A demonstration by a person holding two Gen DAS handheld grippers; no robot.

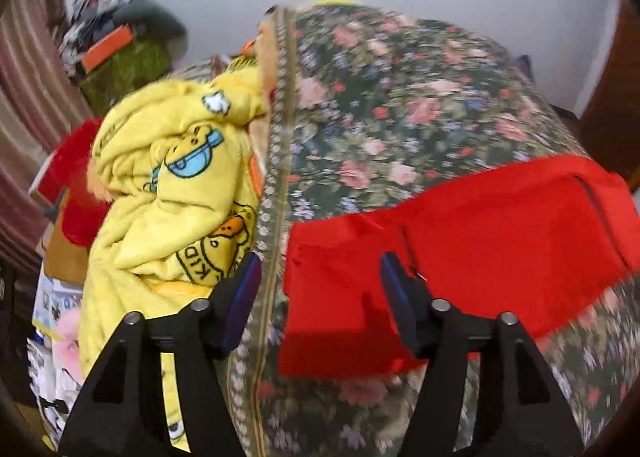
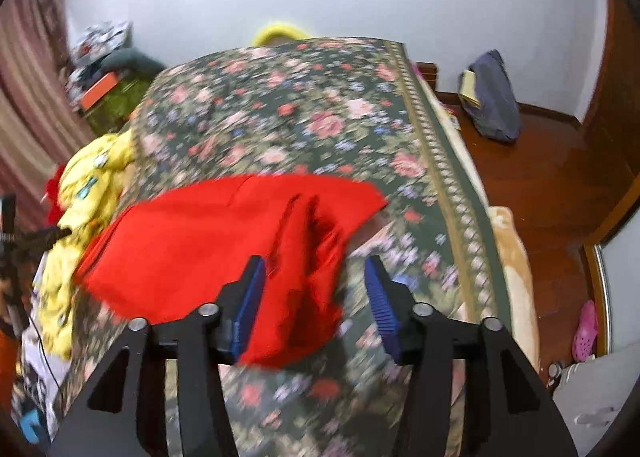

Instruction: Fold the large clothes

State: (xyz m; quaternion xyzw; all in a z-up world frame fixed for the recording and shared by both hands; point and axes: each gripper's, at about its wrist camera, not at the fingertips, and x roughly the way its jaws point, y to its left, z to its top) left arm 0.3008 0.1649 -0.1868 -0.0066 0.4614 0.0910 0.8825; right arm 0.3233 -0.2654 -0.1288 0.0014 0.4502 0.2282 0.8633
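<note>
A red garment (image 1: pixel 480 237) lies spread and partly folded on the floral bed cover (image 1: pixel 400 97). In the left wrist view my left gripper (image 1: pixel 320 261) hovers over the garment's left end, open, its blue pads (image 1: pixel 394 277) wide apart with nothing pinched. In the right wrist view the red garment (image 2: pixel 200 233) stretches to the left across the bed cover (image 2: pixel 280 105). My right gripper (image 2: pixel 315 261) stands open above the garment's rumpled right end. The cloth lies below the gap and the pads (image 2: pixel 376 281) do not press on it.
A crumpled yellow cartoon blanket (image 1: pixel 172 185) is heaped at the bed's left side, beside a striped curtain (image 1: pixel 28 97) and a cluttered green box (image 1: pixel 120 69). To the right are a wooden floor (image 2: pixel 540 185), a blue bag (image 2: pixel 494 97) and a pink shoe (image 2: pixel 586 331).
</note>
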